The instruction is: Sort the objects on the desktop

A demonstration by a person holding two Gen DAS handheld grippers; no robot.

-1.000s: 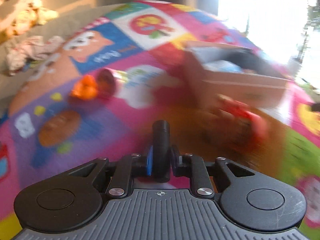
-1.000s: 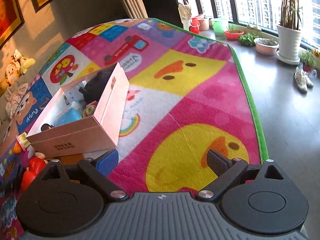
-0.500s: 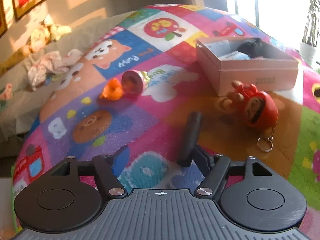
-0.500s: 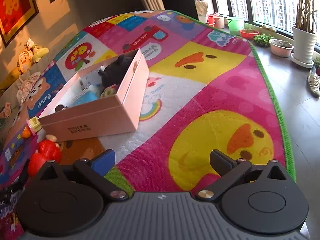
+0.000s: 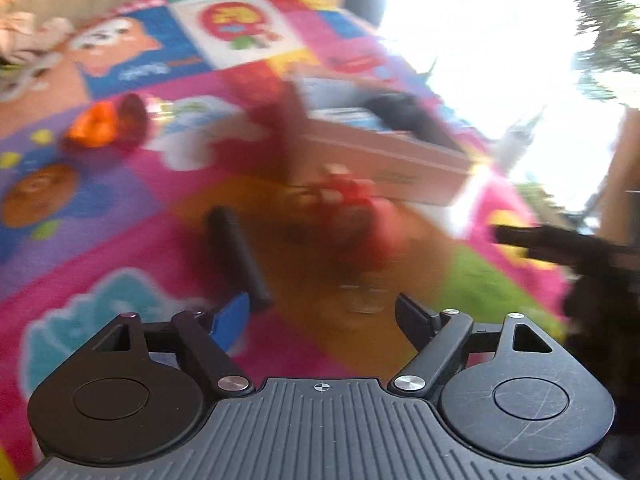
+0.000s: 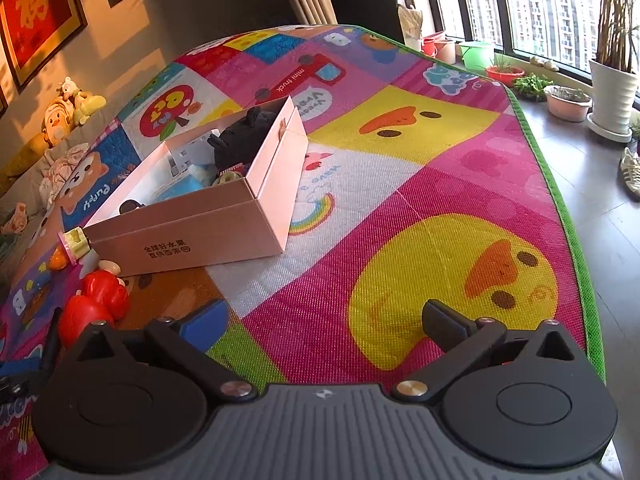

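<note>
A pink cardboard box [image 6: 208, 236] [image 5: 384, 156] holding several items, among them a black plush [image 6: 244, 140], stands on the colourful play mat [image 6: 400, 184]. A red doll keychain [image 6: 98, 300] [image 5: 352, 200] lies in front of the box. A black cylinder [image 5: 236, 252] lies on the mat just beyond my left gripper [image 5: 320, 316], which is open and empty. An orange toy [image 5: 94, 128] and a pink cup [image 5: 134, 122] lie at the far left. My right gripper [image 6: 328, 320] is open and empty above the mat, right of the box.
The left wrist view is motion-blurred. The right gripper shows there at the right edge [image 5: 568, 244]. Plush toys [image 6: 68, 108] sit on a sofa at the left. Plant pots [image 6: 612, 92] and shoes [image 6: 632, 172] stand on the floor past the mat's green edge.
My left gripper has opened and let go of the black cylinder, which now lies on the mat. The left view has swung right. The right gripper has drawn back slightly.
</note>
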